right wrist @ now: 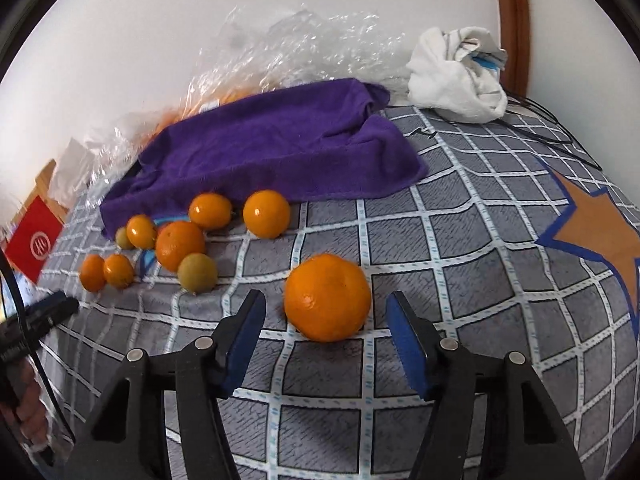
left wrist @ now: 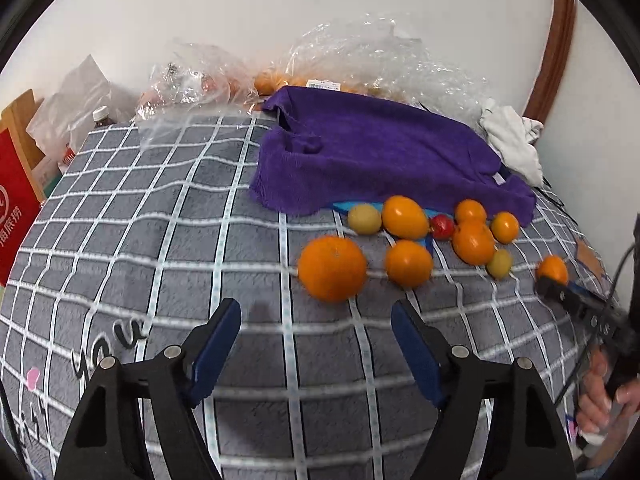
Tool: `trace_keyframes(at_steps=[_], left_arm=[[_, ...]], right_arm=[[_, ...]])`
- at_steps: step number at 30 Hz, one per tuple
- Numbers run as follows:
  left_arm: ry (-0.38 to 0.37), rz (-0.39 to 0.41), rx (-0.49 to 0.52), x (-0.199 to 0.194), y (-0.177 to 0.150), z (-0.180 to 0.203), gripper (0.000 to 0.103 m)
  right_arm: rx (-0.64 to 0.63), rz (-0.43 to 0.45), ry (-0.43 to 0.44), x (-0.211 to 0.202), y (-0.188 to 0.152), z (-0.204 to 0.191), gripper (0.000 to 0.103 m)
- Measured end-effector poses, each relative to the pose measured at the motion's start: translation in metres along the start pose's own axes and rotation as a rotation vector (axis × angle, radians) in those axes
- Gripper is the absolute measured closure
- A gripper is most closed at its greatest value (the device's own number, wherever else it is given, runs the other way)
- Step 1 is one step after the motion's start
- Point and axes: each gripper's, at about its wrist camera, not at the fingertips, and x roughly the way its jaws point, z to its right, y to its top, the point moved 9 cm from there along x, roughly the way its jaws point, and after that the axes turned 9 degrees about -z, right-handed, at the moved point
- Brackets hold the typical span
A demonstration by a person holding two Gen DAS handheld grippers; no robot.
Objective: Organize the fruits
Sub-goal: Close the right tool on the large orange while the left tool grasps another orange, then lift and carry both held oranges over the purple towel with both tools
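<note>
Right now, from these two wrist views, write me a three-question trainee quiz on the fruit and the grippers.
1. True or false: the right gripper is clamped on the large orange.
2. What lies directly behind the cluster of small fruit? A) white cloth B) purple towel C) red box
3. Fill in: the only red fruit, a small ____, sits among the orange ones.

Key:
1. False: the blue pads flank the orange with gaps on both sides.
2. B
3. tomato, by its look; the view is too blurred to be sure.
</note>
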Motion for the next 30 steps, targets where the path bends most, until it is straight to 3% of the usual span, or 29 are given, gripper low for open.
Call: trace_keyframes(at_steps=[3,8,12,13,18,24,30], left_arm=[[0.035,0.006,0.004,0.008,0.010,-0.001,0.027],[0.019,0.007,0.011,0.016,0.017,0.001,0.028],[-0.040,0.001,0.009,0.021,0.015,0.006,0.061],[-0.059,-0.004,0.003,0.022,0.015,0.006,0.064],[-0.144,0.018,-0.026,0.018,0.015,0.004,0.064],[-0.284,0.055,-0.133,0.012,0.015,-0.010,0.064],[-0.286,0.071,-0.176,0.010,0.014,-0.016,0.064]], right_arm=[[0.020,0.032,0.027,-0.005,0.002,0.004,0.046],[0.062,0.026,0.068,-0.003,0.002,0.009,0.055],[0.051,0.023,0.089,-0.003,0.001,0.008,0.057],[0.047,0.022,0.089,-0.003,0.001,0.008,0.057],[0.045,0.024,0.085,-0.004,-0.001,0.006,0.057],[0.060,0.027,0.096,-0.004,-0.001,0.008,0.060],[0.057,0.024,0.080,-0.002,0.001,0.007,0.059]])
